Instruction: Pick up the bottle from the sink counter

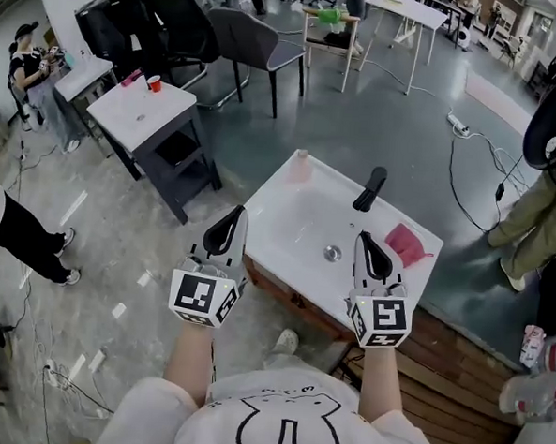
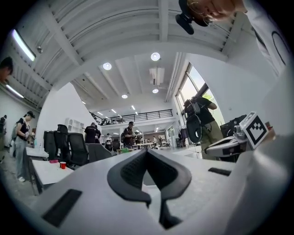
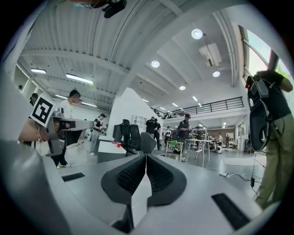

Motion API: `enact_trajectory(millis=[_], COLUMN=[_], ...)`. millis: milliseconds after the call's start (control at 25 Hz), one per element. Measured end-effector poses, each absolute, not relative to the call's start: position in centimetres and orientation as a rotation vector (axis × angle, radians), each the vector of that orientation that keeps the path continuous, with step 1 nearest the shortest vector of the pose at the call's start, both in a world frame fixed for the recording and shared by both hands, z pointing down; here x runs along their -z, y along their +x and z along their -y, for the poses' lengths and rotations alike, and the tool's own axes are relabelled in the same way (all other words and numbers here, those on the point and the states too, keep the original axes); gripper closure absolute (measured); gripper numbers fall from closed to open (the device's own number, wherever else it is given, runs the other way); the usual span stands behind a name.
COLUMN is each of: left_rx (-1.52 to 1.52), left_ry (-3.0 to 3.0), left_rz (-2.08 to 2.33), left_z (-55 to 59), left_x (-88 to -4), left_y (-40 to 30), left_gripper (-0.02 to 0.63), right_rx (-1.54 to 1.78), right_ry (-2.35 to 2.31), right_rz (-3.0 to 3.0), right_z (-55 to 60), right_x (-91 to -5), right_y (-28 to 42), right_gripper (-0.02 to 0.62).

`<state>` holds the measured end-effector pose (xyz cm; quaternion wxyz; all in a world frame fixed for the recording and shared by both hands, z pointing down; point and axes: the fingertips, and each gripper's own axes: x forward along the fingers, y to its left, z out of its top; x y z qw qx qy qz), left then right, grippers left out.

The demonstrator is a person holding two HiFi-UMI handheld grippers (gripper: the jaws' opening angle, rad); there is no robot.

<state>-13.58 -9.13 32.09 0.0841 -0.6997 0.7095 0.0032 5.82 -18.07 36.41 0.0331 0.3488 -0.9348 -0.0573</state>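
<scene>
Nearest the lens: the person's white shirt (image 1: 284, 423), with both forearms reaching out from it. Left tongs (image 1: 233, 214) are clenched, pads meeting, nothing between them; right tongs (image 1: 364, 239) likewise clenched and empty. Each gripper view confirms this. Landmark is the black faucet (image 1: 371, 189) on the white counter (image 1: 274, 202). The bottle (image 1: 301, 164) stands upright to the left of the faucet, well apart from it, at the counter's far left corner. A pink cloth (image 1: 406, 244) lies on the near right side of the faucet. Both tongs are on the near side of the faucet, well apart from the bottle, the left ones off the counter's left edge. Judgement: the bottle looks small, pale and probably light plastic, stiff but smooth, easy to tip so close to the corner. Take it mid-body, below the cap. The tongs must open first.
</scene>
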Motion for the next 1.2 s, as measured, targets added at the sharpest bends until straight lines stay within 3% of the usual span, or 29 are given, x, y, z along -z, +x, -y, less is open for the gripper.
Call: enact_trajectory(millis=[360,560,680,720,1200], left_rx=[-0.018,-0.009,0.005,0.015,0.088], left_ry=[-2.201,-2.269,-2.318,-2.334,-2.53], left_rz=[-2.103,-2.074,-2.03,-2.021,-1.849], left_z=[17.8,20.4,21.7,22.1,29.9], left_x=[-34.4,-35.8,-36.3,-36.5,-39.9], left_y=[-16.3,-17.3,-17.4,-17.5,-20.5], left_gripper=[0.585,0.401,0.22,0.205,0.206], right_rx=[0.152,0.149,0.149,0.147,0.064], right_ry=[1.136,1.159,1.182,1.194,1.386], right_rz=[2.817,2.776,2.76,2.752,2.614], right_z=[24.3,25.6,26.0,26.1,28.0], right_x=[-37.3,-37.9,-37.9,-38.0,-39.8], right_y=[3.9,3.5,3.4,3.3,0.4], right_gripper=[0.563,0.563,0.563,0.563,0.563])
